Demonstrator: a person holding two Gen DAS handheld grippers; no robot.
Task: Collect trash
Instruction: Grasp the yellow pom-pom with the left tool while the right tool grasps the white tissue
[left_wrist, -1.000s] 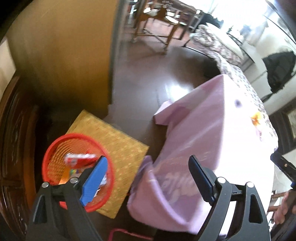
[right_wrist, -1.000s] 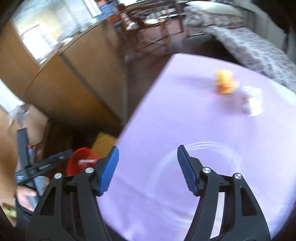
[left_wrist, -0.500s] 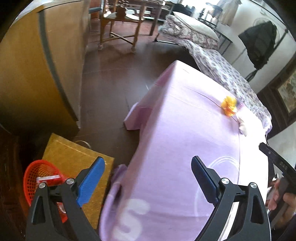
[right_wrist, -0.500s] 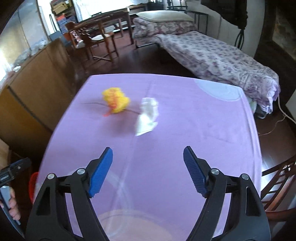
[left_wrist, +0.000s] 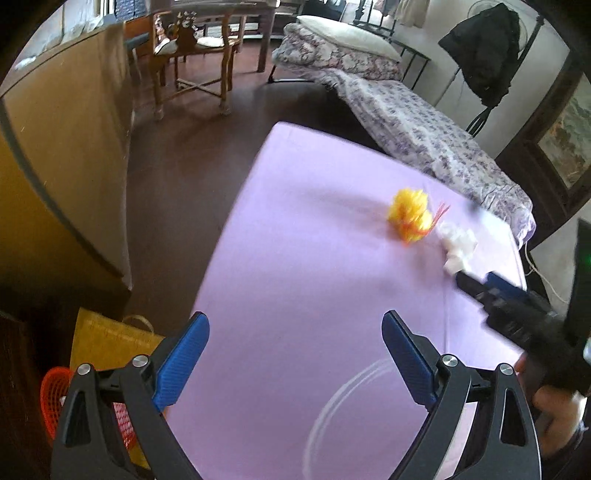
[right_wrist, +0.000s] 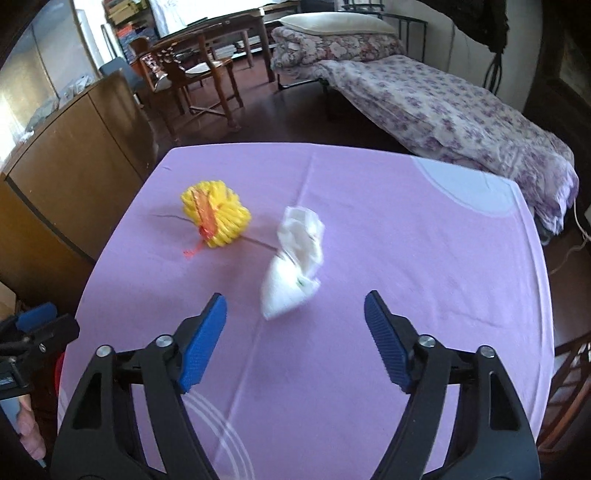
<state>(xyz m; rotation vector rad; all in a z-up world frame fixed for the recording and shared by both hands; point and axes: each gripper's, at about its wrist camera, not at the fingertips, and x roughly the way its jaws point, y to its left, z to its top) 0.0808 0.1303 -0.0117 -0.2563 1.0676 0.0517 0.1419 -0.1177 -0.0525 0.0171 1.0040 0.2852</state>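
Two pieces of trash lie on the purple tablecloth (right_wrist: 406, 240): a yellow crumpled net ball (right_wrist: 216, 216) (left_wrist: 410, 218) and, to its right, a white crumpled paper (right_wrist: 295, 266) (left_wrist: 458, 245). My right gripper (right_wrist: 295, 321) hovers just short of the paper. Its jaws are closing, the paper's near end shows between the fingertips, and the pads do not touch it. In the left wrist view the right gripper (left_wrist: 476, 282) reaches in from the right edge. My left gripper (left_wrist: 295, 347) is open over the table's near left part with nothing in it. A red mesh basket (left_wrist: 51, 398) stands on the floor at lower left.
A yellow woven bag (left_wrist: 107, 339) lies by the basket. A wooden cabinet (left_wrist: 55, 166) flanks the table's left side. Beyond are a wooden chair (right_wrist: 192, 85) and a bed with a flowered cover (right_wrist: 443, 110). Another chair (right_wrist: 569, 373) stands at the table's right.
The left gripper swung away from the red basket to over the table top. The right gripper moved in toward the white paper, which now looms larger between its fingers.
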